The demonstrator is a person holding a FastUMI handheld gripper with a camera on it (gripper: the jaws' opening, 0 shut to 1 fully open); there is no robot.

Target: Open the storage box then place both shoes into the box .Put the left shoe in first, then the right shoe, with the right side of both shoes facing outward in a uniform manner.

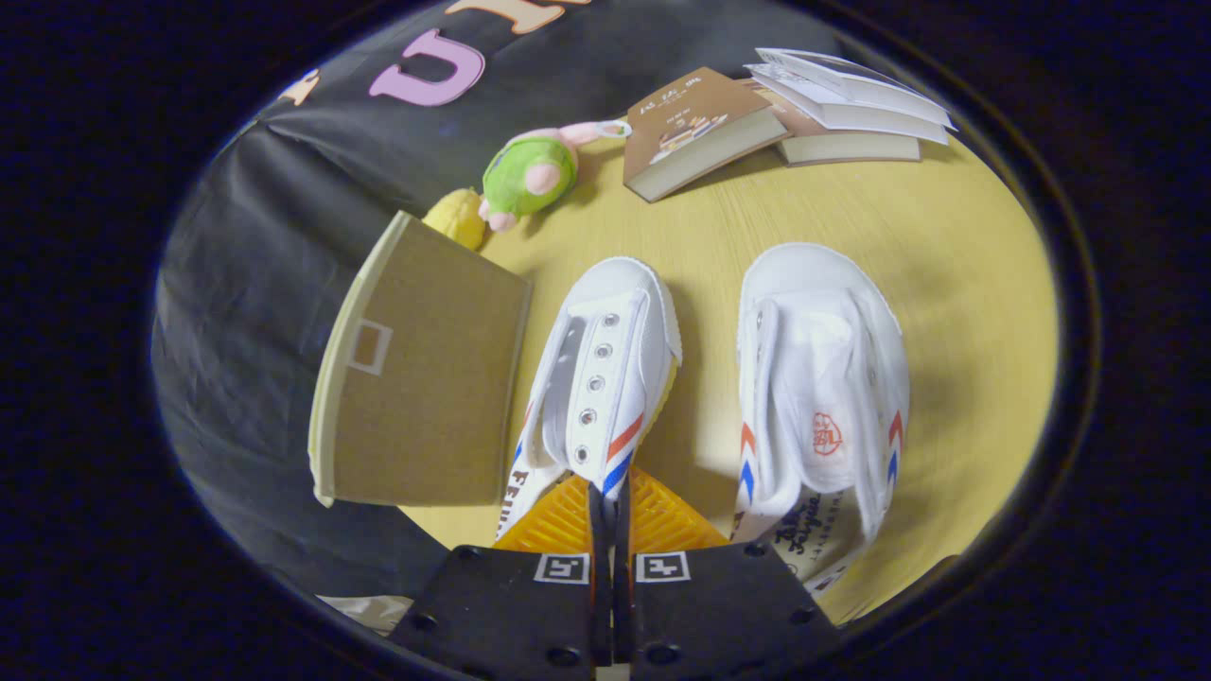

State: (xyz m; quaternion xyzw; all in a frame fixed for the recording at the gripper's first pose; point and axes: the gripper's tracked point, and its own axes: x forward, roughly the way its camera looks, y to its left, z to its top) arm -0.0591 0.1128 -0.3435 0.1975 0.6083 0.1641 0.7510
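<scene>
Claw: the claw has its fingers pinched together on the heel side of the left-hand shoe.
Box: the storage box stands just left of that shoe, lid side up.
Shoes: white canvas, red and blue stripes; the other shoe lies to the right on the yellow surface.
Advice: keep the pinch firm and lift level.

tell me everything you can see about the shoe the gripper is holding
The gripper-held shoe is a white canvas sneaker with metal eyelets, no laces, and red and blue chevron stripes on its side. It is tipped sideways, toe pointing away. The gripper is shut on its collar edge. It sits between the tan storage box and the other white shoe on the yellow table.
</scene>
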